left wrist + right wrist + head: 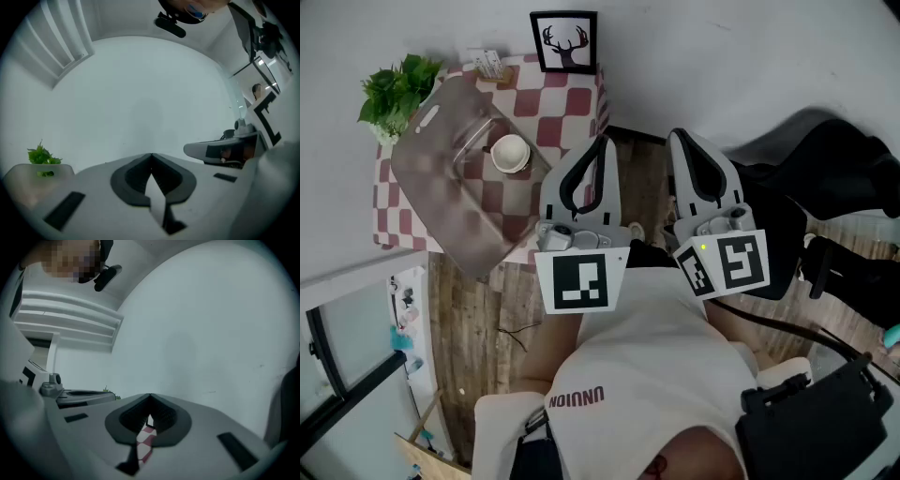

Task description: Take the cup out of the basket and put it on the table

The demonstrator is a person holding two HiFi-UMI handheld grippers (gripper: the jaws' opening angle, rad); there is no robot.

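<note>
**Both grippers shut and empty; cup inside the basket**

Plank floor (487, 319) across the lower head view, pale wall beyond.

Against that wall, upper left: a small desk (581, 98) under a red-and-white checked cloth.

Laid slantwise over most of that cloth: a translucent basket (441, 187), with a slot handle at its far end.

Closer in, just ahead of a white shirt: left gripper (602, 142) and right gripper (678, 136) side by side, both level and aimed at the wall.
- Left gripper: tips pressed together in its own view, nothing between them. Well apart from the basket and not touching it.
- Right gripper: also closed tip to tip and holding nothing, with only a sliver of checked cloth showing through the slit beneath the tips.

At the desk's far left corner, just beside the basket: a leafy green plant (394, 89). Also visible low at the left of the left gripper view.

Propped at the wall on the desk's far edge: a black-framed picture (564, 40) of an antlered deer head.

Inside the basket, toward its right side: the cup (510, 153), white, upright, mouth up.

Near the far edge, between plant and picture: a small holder (490, 66), its contents too small to make out.
</note>
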